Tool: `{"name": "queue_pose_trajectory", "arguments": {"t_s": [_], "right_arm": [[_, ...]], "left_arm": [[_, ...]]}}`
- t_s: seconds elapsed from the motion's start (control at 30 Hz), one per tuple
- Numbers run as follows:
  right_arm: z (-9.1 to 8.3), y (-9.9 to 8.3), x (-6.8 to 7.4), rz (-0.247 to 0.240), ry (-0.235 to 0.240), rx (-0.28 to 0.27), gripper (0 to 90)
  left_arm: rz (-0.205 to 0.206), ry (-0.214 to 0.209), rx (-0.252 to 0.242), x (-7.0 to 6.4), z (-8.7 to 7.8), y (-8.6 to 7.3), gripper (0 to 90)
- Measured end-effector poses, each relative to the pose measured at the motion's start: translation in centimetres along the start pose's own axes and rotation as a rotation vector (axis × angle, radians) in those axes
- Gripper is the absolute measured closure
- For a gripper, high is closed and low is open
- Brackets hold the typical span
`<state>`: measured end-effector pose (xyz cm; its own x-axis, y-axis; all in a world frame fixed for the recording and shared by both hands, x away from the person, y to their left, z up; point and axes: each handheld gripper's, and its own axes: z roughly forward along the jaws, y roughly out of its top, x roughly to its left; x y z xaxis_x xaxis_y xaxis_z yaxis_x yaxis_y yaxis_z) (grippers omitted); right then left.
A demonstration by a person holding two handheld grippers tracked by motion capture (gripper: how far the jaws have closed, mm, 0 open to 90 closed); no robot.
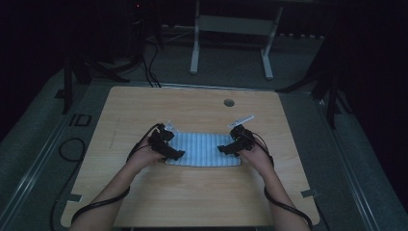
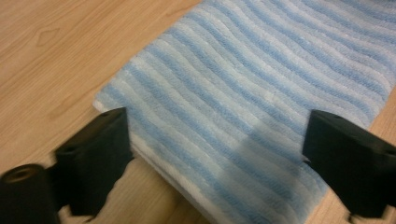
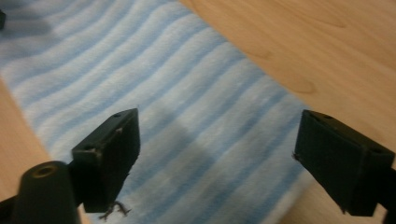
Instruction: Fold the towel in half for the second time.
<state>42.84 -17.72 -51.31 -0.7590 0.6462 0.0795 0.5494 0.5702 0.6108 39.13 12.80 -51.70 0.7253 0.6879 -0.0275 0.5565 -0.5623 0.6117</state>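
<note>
Left gripper hangs with jaws spread wide, gripping nothing, straddling the towel's near-left corner. Right gripper does likewise, jaws gaping over the opposite end, a bit of thread hanging from one jaw. Up close, the towel's blue and white stripes run wavy and fluffy, and the left gripper view catches a folded edge, layers stacked at the corner. From the high view, the left gripper and right gripper sit at either short end of the towel, which lies flat in the middle of the table. That view also picks up both forearms, trailing cables and a round hole near the table's far edge.
</note>
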Motion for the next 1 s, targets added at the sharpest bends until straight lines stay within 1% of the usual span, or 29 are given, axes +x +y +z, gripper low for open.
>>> {"name": "queue_pose_trajectory", "arguments": {"t_s": [0.03,0.07,0.1,0.13,0.2,0.23,0.27,0.3,0.33,0.4,0.47,0.53,0.57,0.67,0.73,0.8,0.83,0.9,1.0], "right_arm": [[0.0,-0.2,0.1,0.004,0.001,-0.017,12.7],[0.0,-0.2,0.1,0.004,0.001,-0.017,12.7],[-0.1,-0.4,0.2,0.007,0.0,-0.043,12.6],[-0.3,-0.8,0.2,0.019,0.011,-0.074,12.6],[-0.6,-1.2,0.3,0.02,-0.016,-0.1,12.6],[-0.8,-1.5,0.2,0.021,-0.019,-0.112,12.6],[-0.8,-1.5,0.2,0.021,-0.019,-0.112,12.6],[-1.0,-1.7,0.2,0.022,-0.019,-0.12,12.7],[-1.5,-2.3,0.1,0.018,-0.022,-0.134,12.6],[-2.0,-2.9,-0.1,0.014,-0.026,-0.135,12.6],[-2.5,-3.7,-0.3,0.008,-0.031,-0.154,12.6],[-3.0,-4.5,-0.6,0.017,-0.036,-0.161,12.7],[-3.3,-4.9,-0.7,0.013,-0.037,-0.17,13.3],[-4.0,-6.1,-1.1,0.015,-0.042,-0.171,13.4],[-4.5,-6.8,-1.5,0.036,-0.04,-0.183,13.4],[-5.0,-7.5,-1.9,0.06,-0.044,-0.199,13.4],[-5.3,-7.8,-2.1,0.066,-0.052,-0.202,13.4],[-5.7,-8.5,-2.4,0.081,-0.069,-0.214,13.4],[-6.4,-9.4,-3.0,0.117,-0.084,-0.235,14.0]], "left_arm": [[-0.006,0.002,-0.013,-0.1,0.0,-0.2,6.6],[-0.006,0.002,-0.013,-0.1,0.0,-0.2,4.8],[-0.016,-0.001,-0.034,-0.1,-0.2,-0.7,4.8],[-0.016,0.001,-0.044,-0.2,-0.3,-0.9,3.5],[-0.015,-0.002,-0.059,-0.3,-0.6,-1.5,3.5],[-0.016,-0.009,-0.073,-0.4,-0.8,-1.8,3.5],[-0.016,-0.009,-0.073,-0.4,-0.8,-1.8,3.5],[-0.023,-0.007,-0.082,-0.5,-1.2,-2.4,3.5],[-0.023,-0.006,-0.086,-0.5,-1.5,-2.7,3.5],[-0.03,0.001,-0.1,-0.4,-1.9,-3.3,3.5],[-0.044,0.003,-0.116,-0.2,-2.3,-4.0,3.5],[-0.061,0.009,-0.13,0.1,-2.8,-4.7,3.5],[-0.062,0.014,-0.139,0.2,-3.0,-5.0,3.5],[-0.072,0.022,-0.145,0.4,-3.6,-5.9,3.5],[-0.081,0.032,-0.148,0.6,-4.0,-6.4,3.5],[-0.093,0.033,-0.157,0.6,-4.3,-6.8,3.5],[-0.092,0.042,-0.159,0.7,-4.5,-7.1,3.5],[-0.099,0.044,-0.164,0.8,-4.9,-7.5,3.5],[-0.115,0.058,-0.177,1.0,-5.5,-8.2,3.5]]}}
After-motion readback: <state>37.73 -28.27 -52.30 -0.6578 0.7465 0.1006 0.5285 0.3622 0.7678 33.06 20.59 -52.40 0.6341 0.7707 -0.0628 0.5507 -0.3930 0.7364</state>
